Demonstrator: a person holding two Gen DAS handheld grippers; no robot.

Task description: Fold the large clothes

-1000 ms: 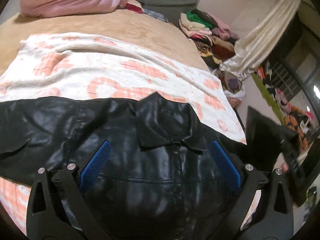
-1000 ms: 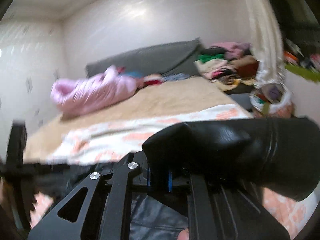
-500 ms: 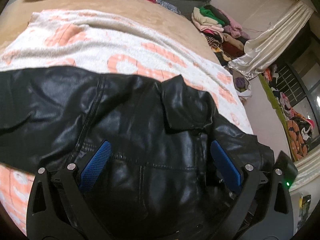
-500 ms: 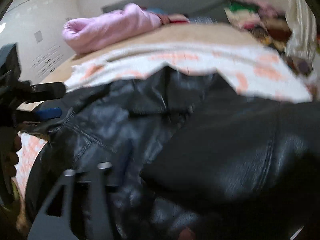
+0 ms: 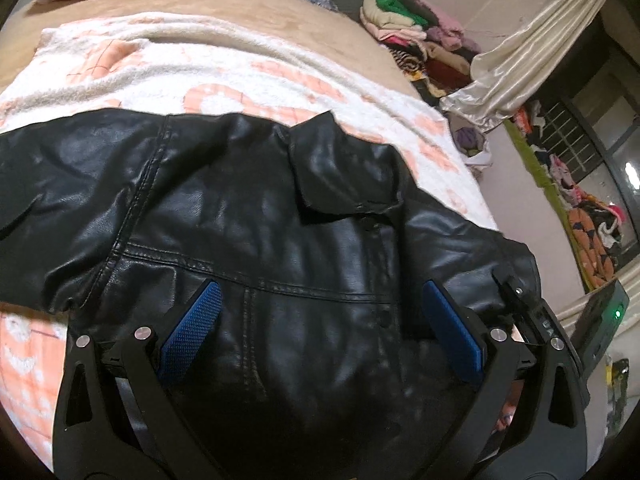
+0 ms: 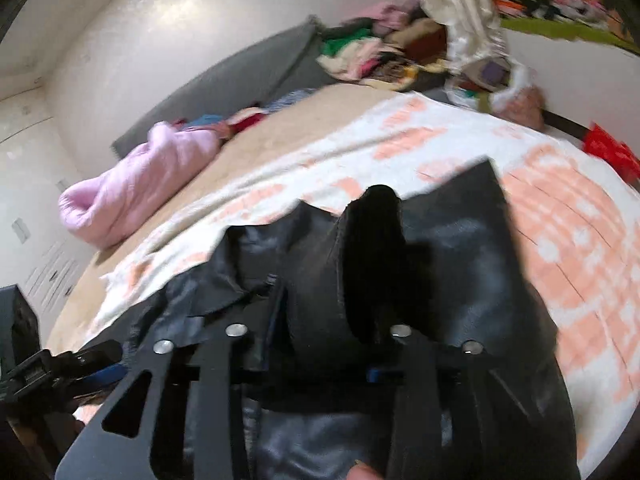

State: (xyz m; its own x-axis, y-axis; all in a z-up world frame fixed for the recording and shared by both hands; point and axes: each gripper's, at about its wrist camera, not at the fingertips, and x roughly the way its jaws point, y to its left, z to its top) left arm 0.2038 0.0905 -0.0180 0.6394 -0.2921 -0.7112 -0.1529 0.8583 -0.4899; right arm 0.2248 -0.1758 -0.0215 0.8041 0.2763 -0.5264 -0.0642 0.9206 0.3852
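Glossy black leather jacket [image 5: 248, 216], fluffy fleece blanket [image 5: 224, 68], textured blue fingers [image 5: 192, 332]

Bed [image 5: 248, 20], tan cover. White-and-peach blanket [image 5: 248, 76] spread across bed. Black leather jacket [image 5: 248, 216] flat on blanket, collar toward far side. Pink quilt [image 6: 140, 184] bundled beyond blanket, near headboard.

- The left gripper [image 5: 320, 328] points toward 12 o'clock, its two fingers spread wide apart, one blue pad [image 5: 191, 330] at 9 o'clock and the other at 3 o'clock, with nothing pinched between them.
- The right gripper [image 6: 320, 344] also points toward 12 o'clock, tilted slightly; its fingers stand partly closed around a bunched fold of the black jacket [image 6: 360, 264].
- A fingertip [image 6: 362, 472] shows at 6 o'clock in the right wrist view.
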